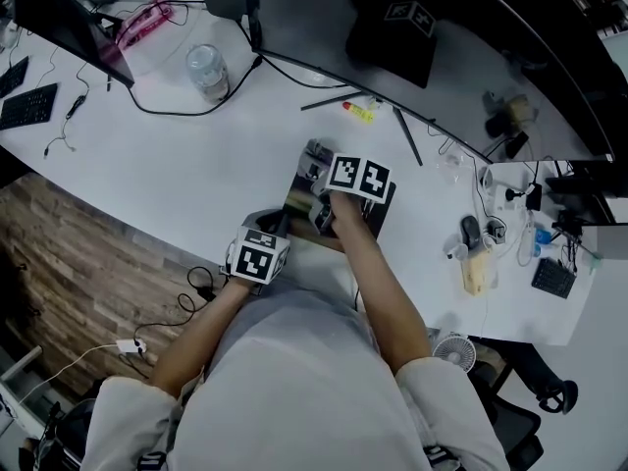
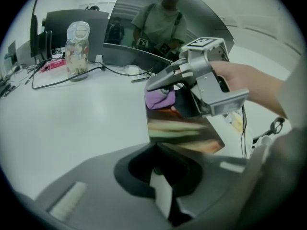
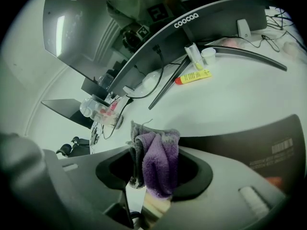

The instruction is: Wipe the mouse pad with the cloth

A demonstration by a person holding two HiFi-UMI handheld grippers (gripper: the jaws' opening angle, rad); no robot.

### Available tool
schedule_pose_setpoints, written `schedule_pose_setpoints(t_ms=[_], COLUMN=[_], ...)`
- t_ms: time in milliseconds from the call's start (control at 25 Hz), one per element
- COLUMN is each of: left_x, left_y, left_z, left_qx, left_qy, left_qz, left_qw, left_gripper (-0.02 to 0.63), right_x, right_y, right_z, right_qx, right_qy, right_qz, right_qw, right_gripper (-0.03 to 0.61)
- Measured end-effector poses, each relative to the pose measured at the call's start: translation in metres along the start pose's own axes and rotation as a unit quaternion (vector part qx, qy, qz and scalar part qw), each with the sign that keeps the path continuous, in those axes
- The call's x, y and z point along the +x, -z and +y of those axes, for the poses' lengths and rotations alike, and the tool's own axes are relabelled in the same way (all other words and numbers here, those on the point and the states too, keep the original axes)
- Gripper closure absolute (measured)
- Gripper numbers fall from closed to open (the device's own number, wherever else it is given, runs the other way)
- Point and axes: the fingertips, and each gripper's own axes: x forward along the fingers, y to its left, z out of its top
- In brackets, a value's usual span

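I hold: right gripper (image 3: 144, 191) clamped on cloth (image 3: 160, 162) at frame-left end of mouse pad (image 3: 240, 152), which runs rightward; left gripper (image 2: 160, 176) pinching its near corner

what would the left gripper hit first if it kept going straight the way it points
The mouse pad: its near edge lies right at the jaws of the left gripper, possibly already touching. Beyond it, farther along the same line, the right gripper holds the purple cloth on the pad.
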Motion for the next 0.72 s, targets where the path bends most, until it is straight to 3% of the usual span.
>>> schedule_pose_setpoints(t_ms=[320, 720], left_x=[0.0, -0.001], left_y=[0.001, 0.001], left_z=[0.002, 0.002], left_qx=[-0.024, 0.001], left_qy=[0.005, -0.008], left_qz=[-0.013, -0.018], left_qw=[0.9996, 0.9998], left_gripper=[0.614, 0.614], right_x=[-0.001, -0.009], right_y=[0.001, 0.001], right_z=[-0.002, -0.01], right_qx=[-0.006, -0.008], right_qy=[0.007, 0.015], right_qz=[0.005, 0.01], right_qw=[1.0, 1.0], right_gripper=[0.371, 0.371])
